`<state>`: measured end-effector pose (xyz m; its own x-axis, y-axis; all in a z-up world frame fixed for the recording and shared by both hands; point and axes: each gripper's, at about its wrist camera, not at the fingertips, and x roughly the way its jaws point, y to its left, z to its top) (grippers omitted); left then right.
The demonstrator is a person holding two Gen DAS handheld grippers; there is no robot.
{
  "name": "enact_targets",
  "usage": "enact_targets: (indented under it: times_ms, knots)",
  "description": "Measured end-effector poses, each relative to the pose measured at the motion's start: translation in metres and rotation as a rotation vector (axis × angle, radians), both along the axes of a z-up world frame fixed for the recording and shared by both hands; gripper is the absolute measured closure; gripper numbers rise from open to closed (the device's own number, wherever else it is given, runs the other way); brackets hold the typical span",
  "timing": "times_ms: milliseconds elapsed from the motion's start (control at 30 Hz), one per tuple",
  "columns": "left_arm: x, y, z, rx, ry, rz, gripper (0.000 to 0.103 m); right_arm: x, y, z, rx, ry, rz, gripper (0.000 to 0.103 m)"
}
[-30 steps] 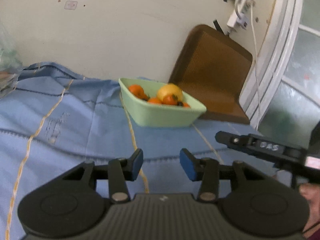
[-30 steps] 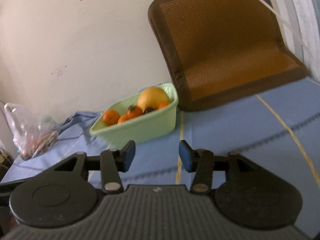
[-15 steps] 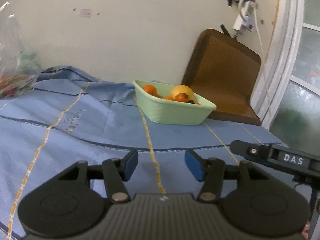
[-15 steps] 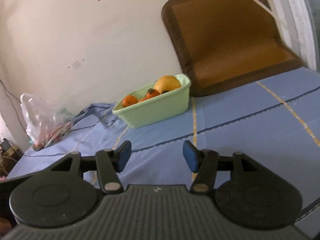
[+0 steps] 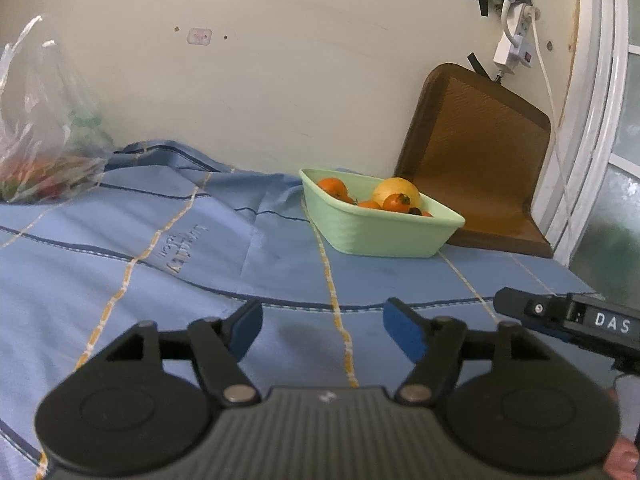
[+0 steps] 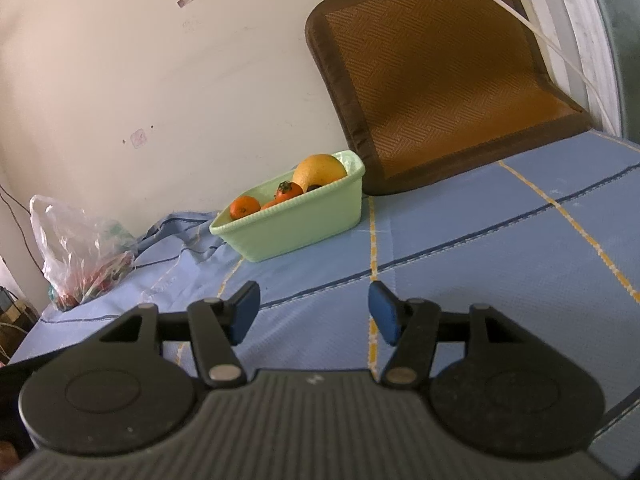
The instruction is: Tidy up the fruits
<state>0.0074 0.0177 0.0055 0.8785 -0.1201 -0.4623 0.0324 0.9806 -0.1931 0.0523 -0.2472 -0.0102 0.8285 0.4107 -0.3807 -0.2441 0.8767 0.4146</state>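
Green tub of fruit at frame centre, far side of the blue cloth, close to the wall.

Pale green tub (image 5: 380, 232) holding a large yellow fruit (image 5: 396, 193), small orange fruits (image 5: 333, 187) and a red one with a dark calyx (image 5: 396, 202); seen again left of centre from the right wrist (image 6: 296, 220). Just right of it, a brown woven mat (image 5: 476, 152) propped against the wall. Wide bare stretch of blue striped cloth (image 5: 200, 256) between tub and tools. Clear plastic bag (image 5: 44, 136) at far left edge. Left gripper (image 5: 322, 330) spread wide, holding nothing; right gripper (image 6: 314, 312) likewise spread and bare, both low in frame, well apart from the tub.
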Motion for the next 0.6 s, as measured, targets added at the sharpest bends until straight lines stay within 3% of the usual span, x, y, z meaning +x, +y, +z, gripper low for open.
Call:
enact_targets:
  times_ms: [133,600]
  knots:
    - [0.0001,-0.0016,0.0005,0.019,0.004,0.025,0.025,-0.0019,0.0017,0.0004,-0.012,-0.006,0.002,0.04]
    - [0.0022,-0.0067,0.0003,0.091,0.037,0.052,0.022,-0.004,0.0025,0.0007,-0.026,-0.013,0.008,0.04]
